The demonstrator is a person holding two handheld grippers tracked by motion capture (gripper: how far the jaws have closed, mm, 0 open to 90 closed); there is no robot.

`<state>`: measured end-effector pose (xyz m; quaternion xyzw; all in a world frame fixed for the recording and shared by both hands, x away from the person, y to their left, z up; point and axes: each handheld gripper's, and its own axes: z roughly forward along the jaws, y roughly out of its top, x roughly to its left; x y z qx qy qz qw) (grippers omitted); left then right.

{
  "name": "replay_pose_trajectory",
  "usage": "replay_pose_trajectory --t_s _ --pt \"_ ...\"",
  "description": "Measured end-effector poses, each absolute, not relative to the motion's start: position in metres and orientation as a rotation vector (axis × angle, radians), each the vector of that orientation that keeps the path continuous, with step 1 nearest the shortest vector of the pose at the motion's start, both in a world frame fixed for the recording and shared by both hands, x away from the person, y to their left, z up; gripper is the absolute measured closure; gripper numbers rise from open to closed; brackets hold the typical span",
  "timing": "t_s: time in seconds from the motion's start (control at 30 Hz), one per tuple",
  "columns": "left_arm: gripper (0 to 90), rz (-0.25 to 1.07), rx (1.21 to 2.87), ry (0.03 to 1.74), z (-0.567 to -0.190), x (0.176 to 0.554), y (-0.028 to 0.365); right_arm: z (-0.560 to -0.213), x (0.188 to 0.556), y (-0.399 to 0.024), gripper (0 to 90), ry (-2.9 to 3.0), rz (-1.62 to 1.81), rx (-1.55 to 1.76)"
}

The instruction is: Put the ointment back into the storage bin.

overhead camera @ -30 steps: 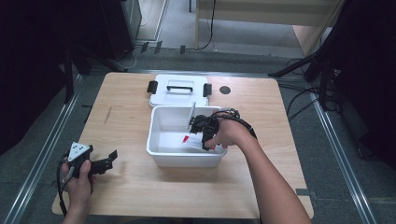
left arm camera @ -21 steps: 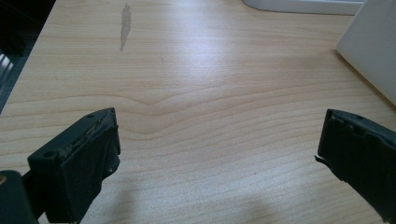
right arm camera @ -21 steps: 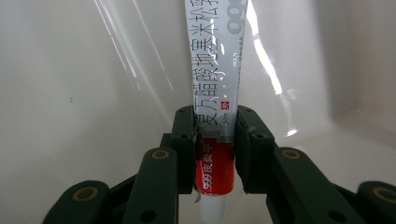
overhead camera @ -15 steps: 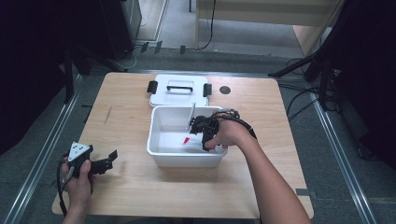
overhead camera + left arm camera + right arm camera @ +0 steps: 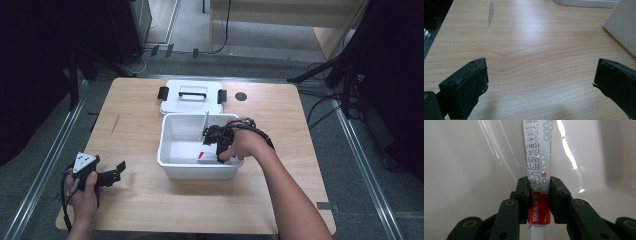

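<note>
Inside the white plastic bin [image 5: 175, 167], at its front right, my right gripper [image 5: 218, 150] points down and is shut on a red-and-white ointment tube [image 5: 204, 157]. In the right gripper view the tube [image 5: 537, 170] stands lengthwise between the two pads [image 5: 522, 195], pinched near its red end, with its white cap toward the camera and the bin's white floor [image 5: 461, 157] behind it. My left gripper [image 5: 112, 173] rests on the wooden table [image 5: 135, 135] at the front left; its jaws stand wide apart, open over bare wood [image 5: 536, 62].
The bin's white lid [image 5: 192, 97] with a handle and black clips lies just behind the bin. A thin upright divider [image 5: 205, 125] stands inside the bin. A dark round hole [image 5: 241, 96] marks the table's far right. The bin's corner [image 5: 621, 27] stands right of the left gripper.
</note>
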<state>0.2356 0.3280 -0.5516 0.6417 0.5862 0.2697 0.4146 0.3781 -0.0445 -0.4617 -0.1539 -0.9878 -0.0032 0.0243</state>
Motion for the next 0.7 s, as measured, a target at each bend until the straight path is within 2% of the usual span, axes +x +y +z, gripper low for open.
replay_pose_trajectory --t_s 0.33,0.5,0.7 --pt "0.0 0.667 1.613 1.471 -0.5518 0.2358 0.3278 -0.4639 0.377 -0.0436 71.7 -3.056 0.009 -0.469" --pt "0.0 0.664 1.617 1.47 -0.5517 0.2358 0.3279 -0.4619 0.377 -0.0446 77.8 -3.05 0.008 -0.471" --pt "0.0 0.667 1.616 1.47 -0.5518 0.2359 0.3277 -0.4599 0.3767 -0.0458 74.2 -3.044 -0.003 -0.486"
